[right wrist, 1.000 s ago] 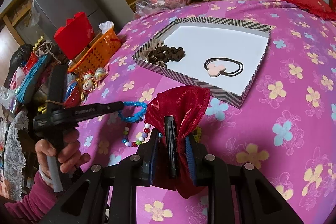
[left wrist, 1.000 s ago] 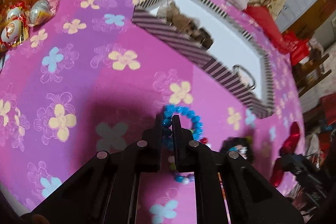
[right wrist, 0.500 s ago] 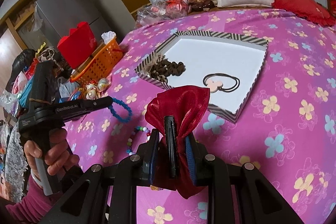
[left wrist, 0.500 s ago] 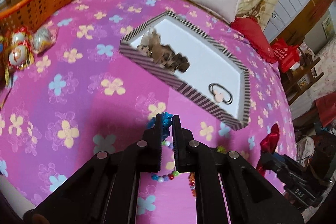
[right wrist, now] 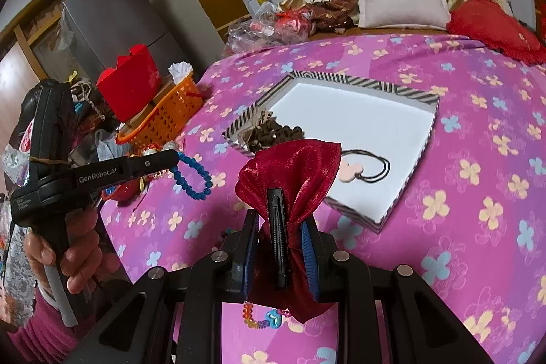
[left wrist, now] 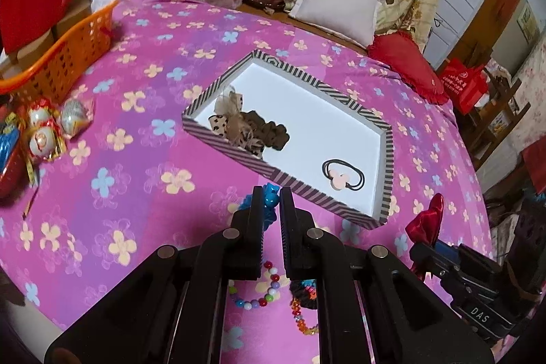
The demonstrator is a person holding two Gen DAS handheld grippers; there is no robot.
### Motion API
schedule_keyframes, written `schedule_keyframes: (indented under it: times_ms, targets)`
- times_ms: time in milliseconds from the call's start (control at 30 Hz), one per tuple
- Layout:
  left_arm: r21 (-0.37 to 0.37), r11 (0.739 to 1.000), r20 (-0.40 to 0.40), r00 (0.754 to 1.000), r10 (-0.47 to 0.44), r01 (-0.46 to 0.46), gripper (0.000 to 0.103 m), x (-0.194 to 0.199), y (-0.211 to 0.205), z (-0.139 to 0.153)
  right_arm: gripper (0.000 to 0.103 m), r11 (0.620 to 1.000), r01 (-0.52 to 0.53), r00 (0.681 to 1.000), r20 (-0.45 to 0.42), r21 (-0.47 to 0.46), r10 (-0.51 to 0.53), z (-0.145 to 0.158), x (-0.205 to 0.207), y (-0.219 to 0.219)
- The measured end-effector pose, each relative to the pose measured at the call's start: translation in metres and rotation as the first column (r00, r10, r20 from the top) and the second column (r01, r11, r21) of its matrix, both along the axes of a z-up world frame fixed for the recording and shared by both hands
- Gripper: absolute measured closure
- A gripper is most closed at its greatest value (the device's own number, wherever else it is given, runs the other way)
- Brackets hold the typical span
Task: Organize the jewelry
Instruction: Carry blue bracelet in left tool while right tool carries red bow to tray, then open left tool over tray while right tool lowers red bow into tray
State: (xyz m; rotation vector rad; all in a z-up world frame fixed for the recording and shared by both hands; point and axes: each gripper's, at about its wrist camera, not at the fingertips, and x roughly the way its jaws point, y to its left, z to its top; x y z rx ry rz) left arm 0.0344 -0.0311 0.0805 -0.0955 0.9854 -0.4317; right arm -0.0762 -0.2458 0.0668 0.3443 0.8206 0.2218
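Note:
My left gripper (left wrist: pixel 271 198) is shut on a blue bead bracelet (left wrist: pixel 269 200) and holds it in the air above the pink flowered cloth; from the right wrist view the bracelet (right wrist: pixel 192 174) hangs from its tip. My right gripper (right wrist: pixel 278 220) is shut on a red satin bow hair clip (right wrist: pixel 293 166), also seen at the right of the left wrist view (left wrist: pixel 426 224). The striped tray (left wrist: pixel 387 152) holds a brown scrunchie pile (left wrist: pixel 259 132) and a black hair tie with a pink charm (left wrist: pixel 343 178). Two bead bracelets (left wrist: pixel 259 299) (left wrist: pixel 300 319) lie below my left gripper.
An orange basket (left wrist: pixel 68 50) and wrapped sweets (left wrist: pixel 44 132) sit at the left. A white pillow (left wrist: pixel 336 9) and a red cushion (left wrist: pixel 406 63) lie at the far side. A colourful bracelet (right wrist: pixel 262 318) lies under my right gripper.
My left gripper has lifted the blue bracelet off the cloth and risen well above the table. My right gripper has also risen a little with the bow.

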Motion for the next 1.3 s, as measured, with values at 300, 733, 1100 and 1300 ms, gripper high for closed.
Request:
schedule_keyframes:
  times_ms: [300,733,1100,1300]
  targets:
    - [0.042,0.999,0.027,0.999,-0.021,0.020,0.096,0.005,-0.022,0.004,0.080,1.000,0.009,1.000,0.003,0.008,-0.009,0.002,0.012,-0.007]
    - [0.066,0.997,0.024,0.999,-0.041,0.040,0.096,0.033,-0.054,0.002,0.080,0.999,0.036,0.999,0.002,0.031,-0.036,-0.001,0.042,-0.028]
    - [0.044,0.998,0.006,0.999,-0.048,0.048,0.096,0.072,-0.090,-0.010,0.080,0.994,0.087,0.996,-0.016,0.068,-0.086,-0.013,0.089,-0.049]
    - [0.043,0.998,-0.057,0.997,-0.050,0.052,0.096,0.089,-0.099,-0.044,0.080,0.994,0.093,0.993,-0.079,0.064,-0.088,-0.043,0.114,-0.050]
